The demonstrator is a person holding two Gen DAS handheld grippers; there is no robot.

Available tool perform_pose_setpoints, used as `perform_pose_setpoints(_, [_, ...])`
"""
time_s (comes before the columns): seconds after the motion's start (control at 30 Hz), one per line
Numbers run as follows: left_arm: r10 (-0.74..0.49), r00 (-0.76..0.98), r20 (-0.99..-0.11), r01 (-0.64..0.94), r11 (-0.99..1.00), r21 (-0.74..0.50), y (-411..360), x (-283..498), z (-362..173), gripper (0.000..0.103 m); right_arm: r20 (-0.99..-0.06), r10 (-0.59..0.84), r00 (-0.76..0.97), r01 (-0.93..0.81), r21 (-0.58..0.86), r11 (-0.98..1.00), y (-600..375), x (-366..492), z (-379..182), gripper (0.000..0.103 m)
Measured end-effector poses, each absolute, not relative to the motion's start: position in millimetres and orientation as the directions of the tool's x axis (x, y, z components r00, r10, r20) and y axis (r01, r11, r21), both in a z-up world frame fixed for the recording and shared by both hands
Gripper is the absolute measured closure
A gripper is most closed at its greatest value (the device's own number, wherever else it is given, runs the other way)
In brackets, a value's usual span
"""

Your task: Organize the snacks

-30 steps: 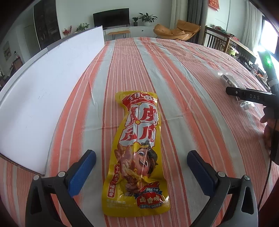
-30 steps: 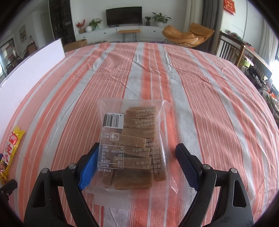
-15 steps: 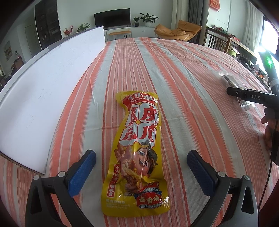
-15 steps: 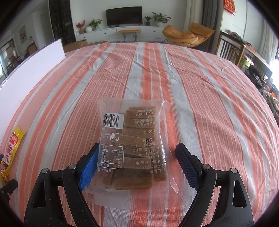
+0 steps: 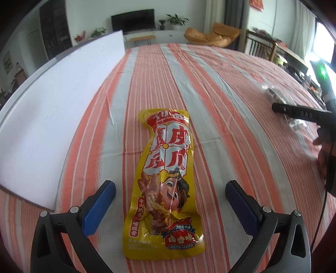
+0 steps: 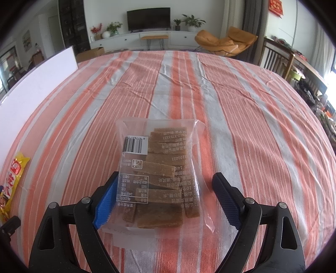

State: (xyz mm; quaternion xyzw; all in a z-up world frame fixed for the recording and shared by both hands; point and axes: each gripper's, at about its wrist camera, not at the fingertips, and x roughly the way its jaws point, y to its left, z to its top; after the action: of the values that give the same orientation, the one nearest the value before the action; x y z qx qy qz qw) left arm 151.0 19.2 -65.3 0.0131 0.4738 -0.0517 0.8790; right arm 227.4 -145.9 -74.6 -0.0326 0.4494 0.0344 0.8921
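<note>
Left tool [image 5: 170,201] open astride yellow packet [image 5: 166,184]; right tool [image 6: 166,197], jaws opening, astride clear packet [image 6: 159,172], detailed only there.

A dark television [image 6: 148,18] is seen against the white far wall. Below it stands a low white cabinet [image 6: 134,41]; to its right, potted plants [image 6: 192,21], then an orange lounge chair [image 6: 225,43]. Daylight enters from the right.

yellow snack pouch [image 5: 166,184] and clear bar packet [image 6: 159,174] — both flat.
</note>
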Motion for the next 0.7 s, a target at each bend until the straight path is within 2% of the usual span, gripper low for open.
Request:
perform_pose_setpoints(0.07, [-0.097, 0.492, -0.865, 0.152, 0.988, -0.025, 20, 159, -64, 0.000, -0.814, 0.038, 0.579, -0.095, -0.021, 0.995, -146, 229, -74, 0.013])
perform_pose_setpoints(0.2, [-0.102, 0.416, -0.904, 0.188, 0.982, -0.024, 20, 175, -62, 0.001, -0.907, 0.080, 0.413, -0.138, 0.025, 0.990, -150, 246, -67, 0.013])
perform_pose_setpoints(0.27, [-0.111, 0.424, -0.899, 0.200, 0.979, -0.027, 18, 179, -58, 0.020, -0.928, 0.105, 0.357, -0.145, 0.056, 0.988, -154, 252, -64, 0.017])
perform_pose_setpoints(0.3, [-0.118, 0.449, -0.886, 0.210, 0.977, -0.023, 17, 179, -53, 0.054, -0.933, 0.105, 0.344, -0.155, 0.054, 0.986, -155, 254, -63, 0.030])
perform_pose_setpoints(0.33, [-0.115, 0.448, -0.887, 0.207, 0.978, -0.022, 18, 181, -50, 0.055, -0.933, 0.109, 0.343, -0.162, 0.055, 0.985, -155, 254, -59, 0.044])
perform_pose_setpoints(0.47, [-0.177, 0.457, -0.872, 0.186, 0.977, -0.101, 24, 179, -48, 0.055, -0.940, 0.107, 0.323, -0.136, 0.066, 0.988, -158, 251, -54, 0.045])
perform_pose_setpoints(0.6, [-0.342, 0.482, -0.807, 0.153, 0.940, -0.307, 38, 166, -31, 0.055, -0.897, 0.275, 0.347, -0.084, 0.262, 0.961, -167, 238, -37, 0.045])
perform_pose_setpoints(0.7, [-0.425, 0.536, -0.729, 0.142, 0.897, -0.419, 59, 161, 3, 0.055, -0.850, 0.350, 0.392, -0.127, 0.327, 0.936, -146, 233, -2, 0.045])
